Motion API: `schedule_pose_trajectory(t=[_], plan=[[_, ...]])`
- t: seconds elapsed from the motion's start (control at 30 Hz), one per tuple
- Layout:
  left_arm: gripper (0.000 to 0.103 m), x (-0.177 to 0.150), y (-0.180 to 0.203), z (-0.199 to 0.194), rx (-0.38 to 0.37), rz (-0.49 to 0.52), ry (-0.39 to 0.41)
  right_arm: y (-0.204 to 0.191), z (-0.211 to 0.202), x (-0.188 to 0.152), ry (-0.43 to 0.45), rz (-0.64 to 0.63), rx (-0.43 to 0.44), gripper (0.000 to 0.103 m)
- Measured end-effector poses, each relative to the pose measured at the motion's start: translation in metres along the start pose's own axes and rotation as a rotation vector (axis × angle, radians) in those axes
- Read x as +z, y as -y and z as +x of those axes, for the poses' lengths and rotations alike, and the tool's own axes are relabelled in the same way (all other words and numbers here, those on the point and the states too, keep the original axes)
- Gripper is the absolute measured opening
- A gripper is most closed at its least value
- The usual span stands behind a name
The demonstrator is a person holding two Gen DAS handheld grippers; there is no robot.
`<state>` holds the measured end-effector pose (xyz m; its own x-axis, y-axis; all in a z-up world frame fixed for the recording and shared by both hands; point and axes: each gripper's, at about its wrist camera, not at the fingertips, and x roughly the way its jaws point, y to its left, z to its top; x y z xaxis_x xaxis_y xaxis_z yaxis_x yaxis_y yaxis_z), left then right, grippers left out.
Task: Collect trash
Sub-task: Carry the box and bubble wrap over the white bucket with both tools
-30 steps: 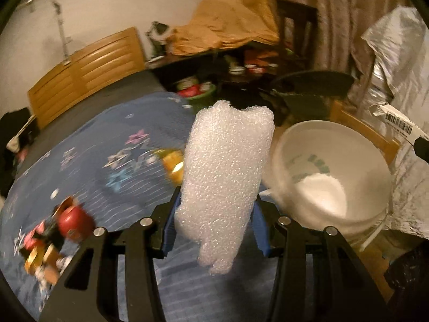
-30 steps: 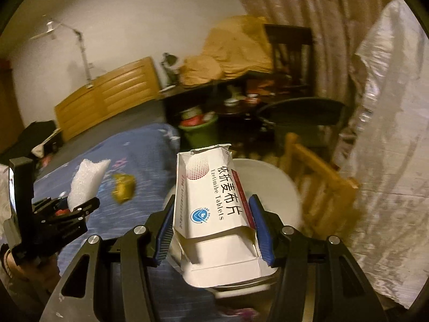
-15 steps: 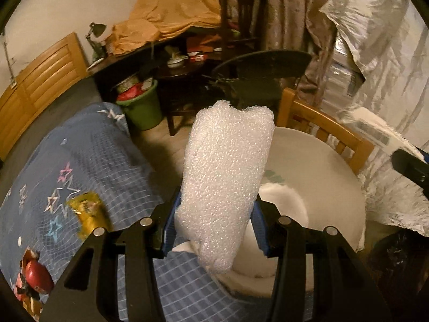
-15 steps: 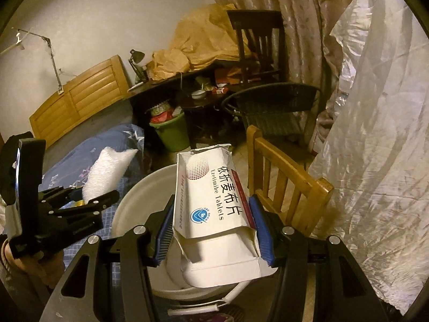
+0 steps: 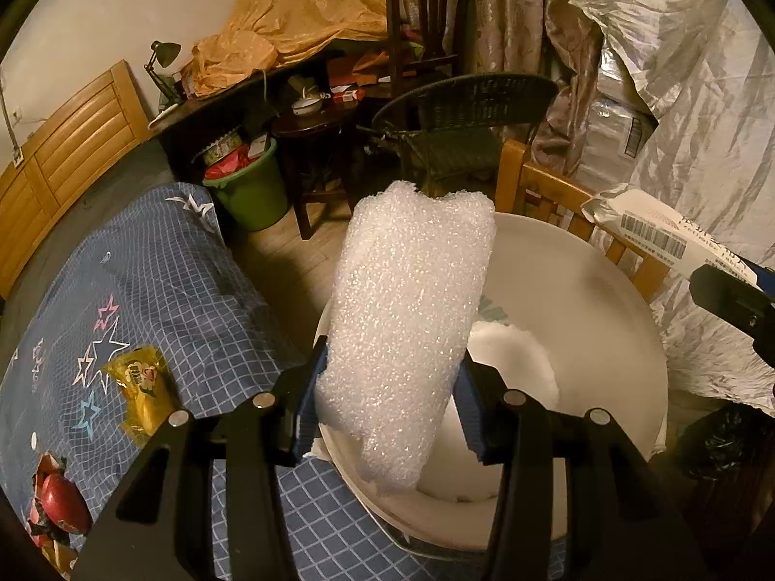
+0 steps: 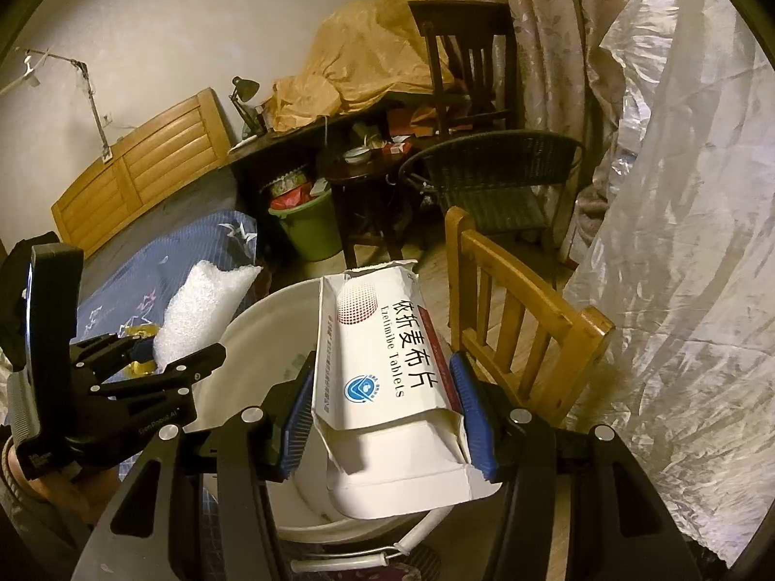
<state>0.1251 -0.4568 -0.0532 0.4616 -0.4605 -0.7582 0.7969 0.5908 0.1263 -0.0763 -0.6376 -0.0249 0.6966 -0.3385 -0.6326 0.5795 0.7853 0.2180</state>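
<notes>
I am in a home bedroom — a bed (image 5: 145, 261) with star-patterned blue cover, its wooden headboard (image 5: 72, 145), long curtains (image 6: 547, 34), a cluttered dark worktop (image 6: 310, 140) with lamp (image 6: 242, 92).

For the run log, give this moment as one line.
left hand-held gripper: bubble wrap | right hand-held gripper: tablet box | both above white bucket

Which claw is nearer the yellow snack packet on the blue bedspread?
Left. The left claw holds bubble wrap just beside the packet; the right claw, holding a tablet box, sits across the white bucket.
</notes>
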Motion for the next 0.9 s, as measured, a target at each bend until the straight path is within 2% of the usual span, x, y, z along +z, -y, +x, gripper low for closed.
schedule_pose_trajectory(t=[0.9], plan=[[0.046,0.000,-0.002,0.001,-0.010,-0.008,-0.001,-0.013,0.006,0.004,-0.004,-0.020,0.010,0.055]])
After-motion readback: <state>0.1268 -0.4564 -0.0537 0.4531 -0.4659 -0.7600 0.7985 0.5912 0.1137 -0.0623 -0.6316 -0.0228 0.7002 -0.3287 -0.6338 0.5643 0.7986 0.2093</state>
